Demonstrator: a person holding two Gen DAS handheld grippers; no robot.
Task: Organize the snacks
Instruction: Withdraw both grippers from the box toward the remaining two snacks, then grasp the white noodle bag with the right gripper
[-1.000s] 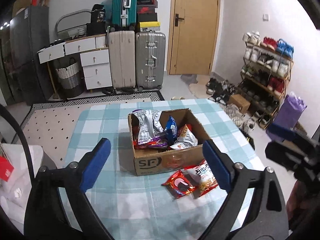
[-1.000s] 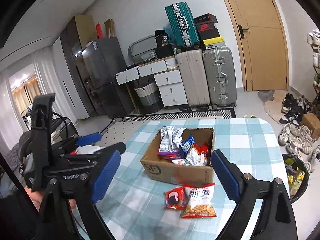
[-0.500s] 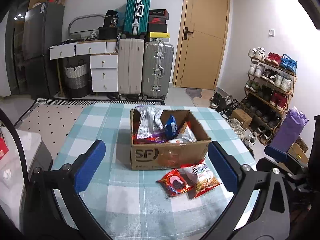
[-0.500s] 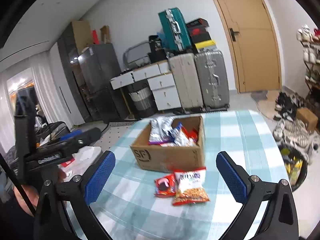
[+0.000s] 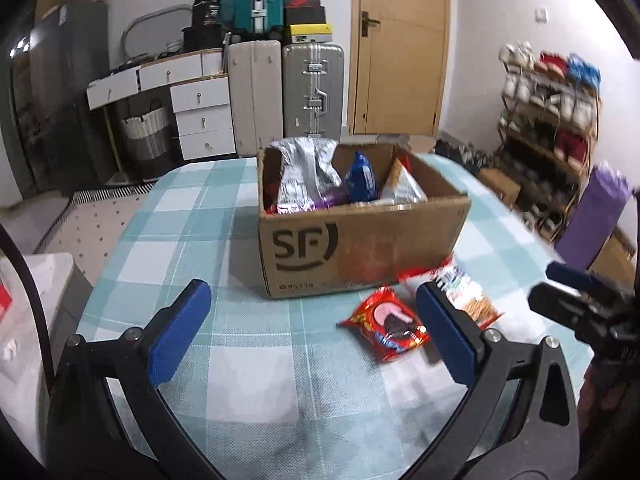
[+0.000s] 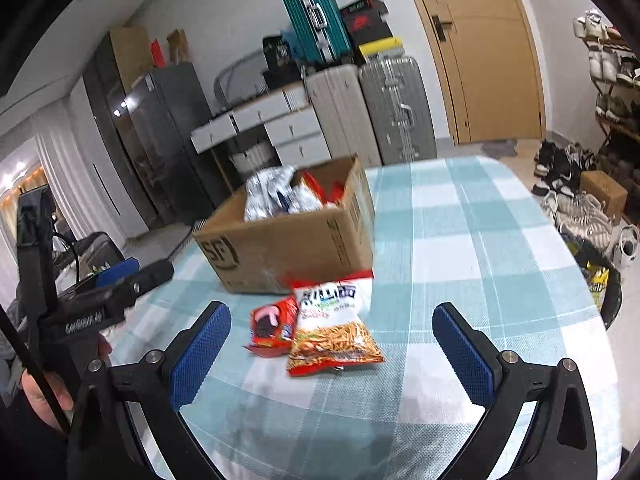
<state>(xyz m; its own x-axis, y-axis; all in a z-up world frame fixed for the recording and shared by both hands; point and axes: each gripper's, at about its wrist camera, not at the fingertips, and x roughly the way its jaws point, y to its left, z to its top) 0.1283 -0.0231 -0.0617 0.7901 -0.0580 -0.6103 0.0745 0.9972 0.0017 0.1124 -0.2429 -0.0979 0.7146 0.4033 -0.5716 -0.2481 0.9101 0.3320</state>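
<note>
Both tongs, left tongs (image 5: 312,330) and right tongs (image 6: 330,350), gape wide and empty, and have dropped closer to the desk (image 6: 460,240). Just ahead lie the red cookie packet (image 6: 272,328) and snack-stick bag (image 6: 334,330), touching, before the SF cardboard box (image 5: 360,240): pickup looks imminent.

On the bench (image 6: 480,240) before me stands the box (image 6: 296,248) with packets inside; in front of it lie the cookie packet (image 6: 272,326) and the sticks bag (image 6: 332,328), touching.
</note>
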